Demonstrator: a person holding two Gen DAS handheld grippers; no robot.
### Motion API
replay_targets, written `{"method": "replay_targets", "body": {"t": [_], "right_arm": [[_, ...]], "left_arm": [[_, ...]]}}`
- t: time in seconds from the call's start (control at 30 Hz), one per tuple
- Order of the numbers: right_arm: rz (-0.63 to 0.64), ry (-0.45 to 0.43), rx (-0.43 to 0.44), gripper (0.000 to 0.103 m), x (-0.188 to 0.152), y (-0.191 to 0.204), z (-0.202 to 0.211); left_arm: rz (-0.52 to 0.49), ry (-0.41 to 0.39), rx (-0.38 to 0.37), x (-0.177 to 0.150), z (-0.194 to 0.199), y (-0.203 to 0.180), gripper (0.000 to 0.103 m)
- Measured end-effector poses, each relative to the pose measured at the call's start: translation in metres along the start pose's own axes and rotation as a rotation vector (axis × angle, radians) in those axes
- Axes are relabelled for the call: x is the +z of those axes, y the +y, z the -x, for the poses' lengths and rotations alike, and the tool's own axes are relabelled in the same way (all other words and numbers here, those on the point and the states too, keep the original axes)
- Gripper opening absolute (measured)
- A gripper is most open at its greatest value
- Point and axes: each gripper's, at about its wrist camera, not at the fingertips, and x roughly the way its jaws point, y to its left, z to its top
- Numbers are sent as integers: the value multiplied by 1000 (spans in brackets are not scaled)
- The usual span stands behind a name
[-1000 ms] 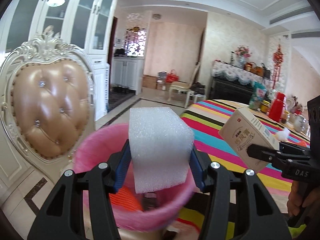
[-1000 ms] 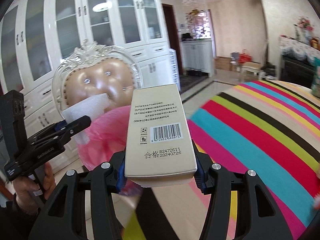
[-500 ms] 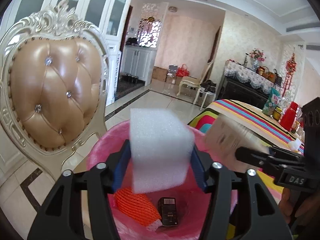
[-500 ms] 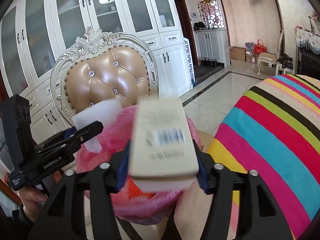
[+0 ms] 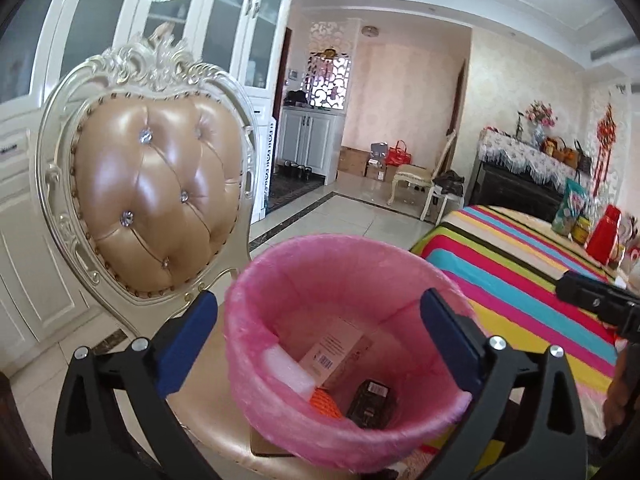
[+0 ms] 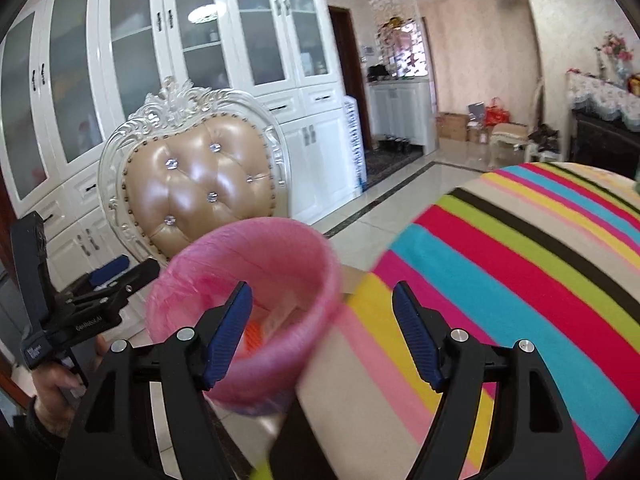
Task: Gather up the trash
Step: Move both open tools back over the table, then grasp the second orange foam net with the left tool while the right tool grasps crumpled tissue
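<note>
Left gripper, wrist view: both blue-padded fingers are spread wide and carry nothing, straddling a pink-lined trash bin that stands on the seat of an ornate chair with a tufted tan back. Inside the bin lie four pieces of trash: a white foam block against the near-left wall, a pale cardboard box with a barcode leaning beside it, an orange mesh piece below them, and a small dark packet at the bottom right. The foam touches the box; the orange mesh sits just beside the dark packet.

Right gripper, wrist view: its fingers are likewise held apart and empty, poised above the near rim of the same bin (the interior is blurred here, only an orange patch and a pale shape can be made out). To the right of the bin spreads a table with a striped cloth, its edge just beside the bin. Behind the chair stands a white glass-door cabinet.
</note>
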Motion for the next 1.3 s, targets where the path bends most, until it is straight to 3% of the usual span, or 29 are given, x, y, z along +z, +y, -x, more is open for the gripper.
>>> {"method": "replay_targets", "body": {"t": [0.23, 0.5, 0.83, 1.07, 1.2, 1.3], "right_arm": [[-45, -34, -190, 75, -33, -63, 80], [-240, -74, -426, 75, -90, -166, 192], [-392, -68, -704, 75, -150, -273, 291], [-511, -42, -801, 75, -182, -347, 330], [-556, -1, -792, 75, -189, -372, 329], [-555, 26, -781, 75, -186, -386, 321]], "left_arm": [[-92, 19, -147, -7, 13, -75, 98], [-244, 75, -423, -26, 25, -222, 98], [-401, 163, -647, -70, 29, -382, 98], [-467, 205, -733, -93, 12, -478, 98], [-481, 263, -733, -107, -7, -519, 98], [-491, 297, -691, -111, -23, -539, 97]]}}
